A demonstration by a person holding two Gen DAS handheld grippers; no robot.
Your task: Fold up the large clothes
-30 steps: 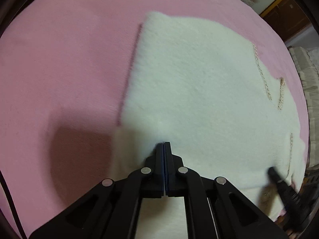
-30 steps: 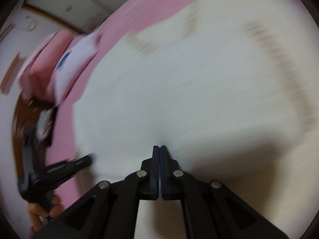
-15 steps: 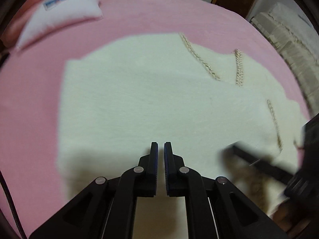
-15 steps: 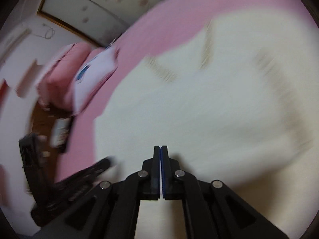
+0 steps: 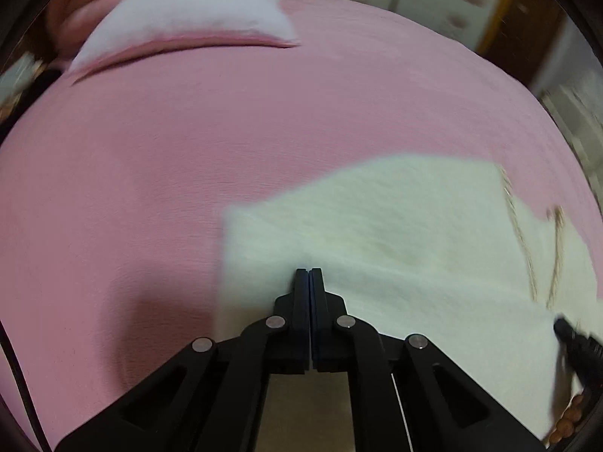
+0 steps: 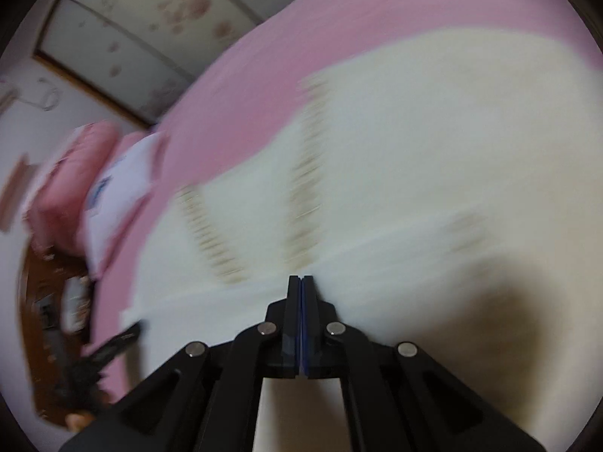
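Note:
A cream fleece garment point(image 5: 395, 233) point(image 6: 433, 132) with gold trim lines point(image 5: 524, 248) lies flat on the pink bed point(image 5: 188, 150). A raised fold ridge crosses it, level with both sets of fingertips. My left gripper point(image 5: 309, 270) is shut, its tips over that ridge near the garment's left corner. My right gripper point(image 6: 301, 277) is shut too, with its tips over the ridge below the trim point(image 6: 309, 173). No cloth shows pinched between either pair of jaws. Each gripper also shows in the other view: the right point(image 5: 565, 329) at the far right, the left point(image 6: 128, 333) blurred at lower left.
A white pillow with a blue mark point(image 5: 188, 11) point(image 6: 117, 184) rests at the head of the bed beside pink bedding. Flowered wardrobe doors point(image 6: 132, 19) stand behind it. Dark wooden furniture point(image 6: 37, 320) sits off the bed's side. A beaded wrist point(image 5: 565, 422) shows low right.
The left jaws parted a little half a second ago and are closed again. Both grippers have moved across the garment, the left toward its left corner. A fold ridge now lies at both tips.

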